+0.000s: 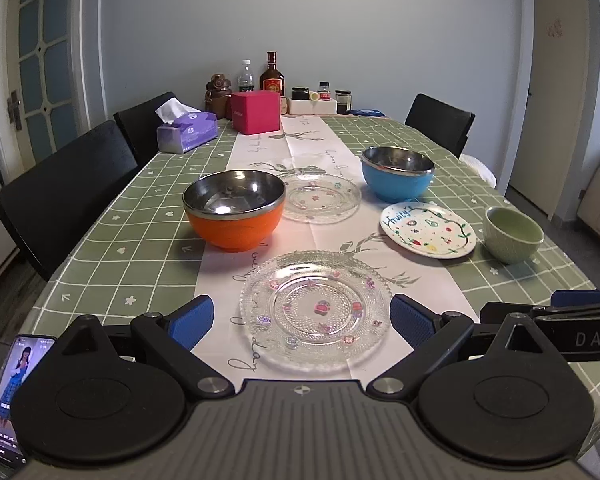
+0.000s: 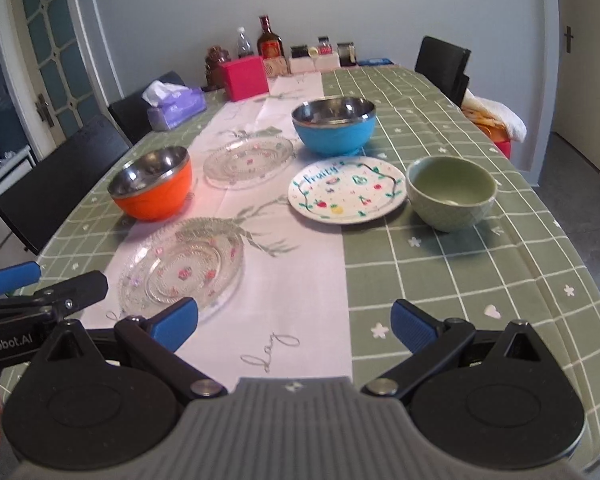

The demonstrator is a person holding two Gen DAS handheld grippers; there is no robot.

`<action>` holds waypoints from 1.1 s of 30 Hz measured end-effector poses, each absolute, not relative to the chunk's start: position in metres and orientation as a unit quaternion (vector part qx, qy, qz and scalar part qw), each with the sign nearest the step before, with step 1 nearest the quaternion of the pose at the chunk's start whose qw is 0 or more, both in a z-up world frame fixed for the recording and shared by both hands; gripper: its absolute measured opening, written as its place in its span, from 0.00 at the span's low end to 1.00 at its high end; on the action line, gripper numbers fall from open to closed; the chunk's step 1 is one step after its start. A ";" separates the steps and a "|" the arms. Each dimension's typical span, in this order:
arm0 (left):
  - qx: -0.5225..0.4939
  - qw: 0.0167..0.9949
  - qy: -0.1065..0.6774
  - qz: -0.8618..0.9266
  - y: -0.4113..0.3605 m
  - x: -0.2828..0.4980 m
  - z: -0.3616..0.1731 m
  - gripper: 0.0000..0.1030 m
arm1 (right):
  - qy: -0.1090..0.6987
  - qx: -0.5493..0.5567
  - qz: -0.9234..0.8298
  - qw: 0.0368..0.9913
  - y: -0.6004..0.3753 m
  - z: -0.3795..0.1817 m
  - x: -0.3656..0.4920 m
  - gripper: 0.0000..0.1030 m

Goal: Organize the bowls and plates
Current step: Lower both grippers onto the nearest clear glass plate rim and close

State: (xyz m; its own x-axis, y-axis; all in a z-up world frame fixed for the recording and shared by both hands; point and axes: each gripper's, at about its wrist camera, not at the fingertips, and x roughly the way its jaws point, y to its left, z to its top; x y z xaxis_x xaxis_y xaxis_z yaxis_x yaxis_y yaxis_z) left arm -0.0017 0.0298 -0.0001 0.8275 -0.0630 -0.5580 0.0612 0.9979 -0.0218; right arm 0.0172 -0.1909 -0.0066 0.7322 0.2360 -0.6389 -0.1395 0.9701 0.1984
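A near glass plate (image 1: 315,312) lies on the white runner, between the open blue fingers of my left gripper (image 1: 302,318); whether they touch its rim I cannot tell. A second glass plate (image 1: 321,197) lies farther back. An orange bowl (image 1: 234,209) stands left, a blue bowl (image 1: 398,174) right, with a painted white plate (image 1: 428,229) and a green bowl (image 1: 512,233) near it. My right gripper (image 2: 294,322) is open and empty above the runner, right of the near glass plate (image 2: 182,272). The green bowl (image 2: 451,192) and painted plate (image 2: 347,189) lie ahead of it.
A tissue box (image 1: 187,131), a pink box (image 1: 256,112), bottles and jars (image 1: 272,76) stand at the table's far end. Black chairs (image 1: 64,184) line the left side, one (image 1: 440,120) at the far right. A phone (image 1: 14,396) stands at the near left edge.
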 end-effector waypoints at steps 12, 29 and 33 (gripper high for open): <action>-0.119 0.945 0.301 -0.047 0.082 0.032 -0.022 0.62 | 0.358 0.075 0.140 0.920 -0.169 -0.021 0.057 0.75; -0.206 0.912 0.353 -0.038 0.123 0.085 -0.074 0.37 | 0.400 0.161 0.163 0.887 -0.153 -0.062 0.119 0.33; -0.227 0.904 0.358 -0.050 0.124 0.088 -0.079 0.37 | 0.411 0.175 0.168 0.879 -0.155 -0.070 0.124 0.30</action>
